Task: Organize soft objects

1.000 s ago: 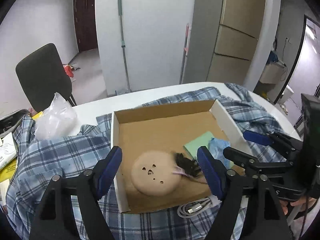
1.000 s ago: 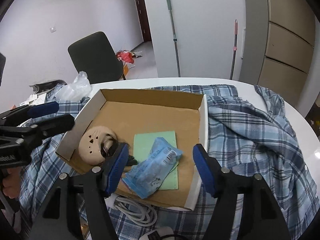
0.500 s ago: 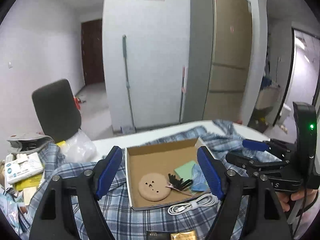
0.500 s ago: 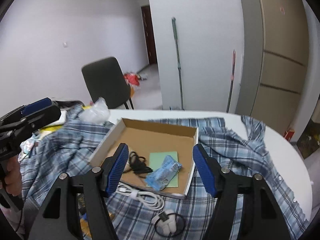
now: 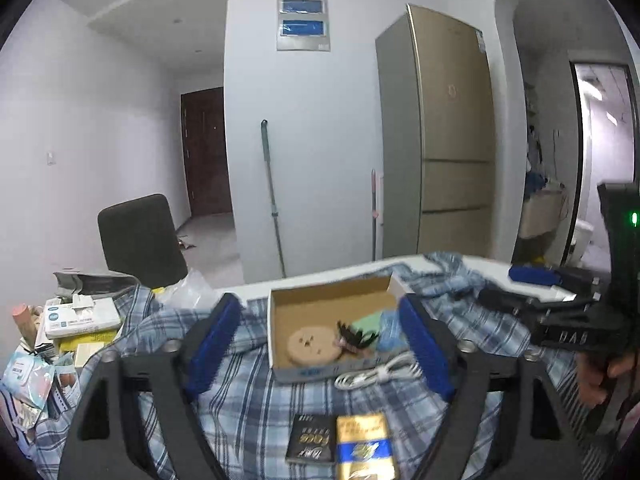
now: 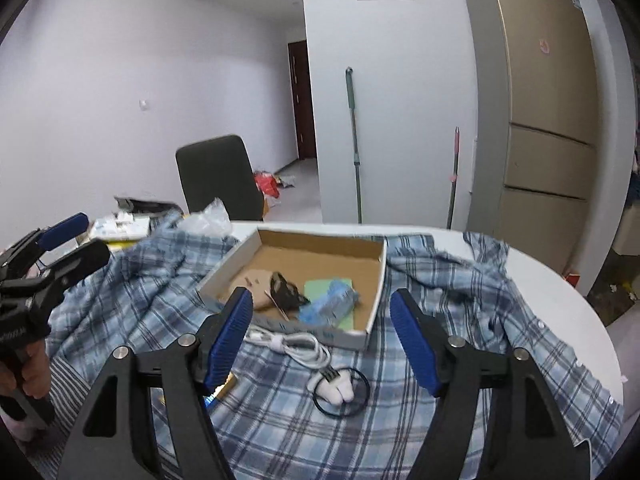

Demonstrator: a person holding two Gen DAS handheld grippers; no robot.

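The cardboard box (image 6: 320, 258) on the plaid shirt (image 6: 452, 304) holds a tan round pad (image 5: 314, 346), a black hair tie (image 6: 285, 288), a green sheet (image 6: 320, 287) and a blue packet (image 6: 330, 304). It lies at 12 o'clock, beyond the right gripper (image 6: 322, 338) and left gripper (image 5: 320, 346), both wide apart and empty. A white cable (image 6: 294, 344) lies just beside its near wall.

"DAS" embossed on right gripper (image 5: 573, 336) body.

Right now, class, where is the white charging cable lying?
In the right wrist view, the white cable lies coiled on the plaid shirt, just outside the cardboard box's near wall, beside the black hair tie.
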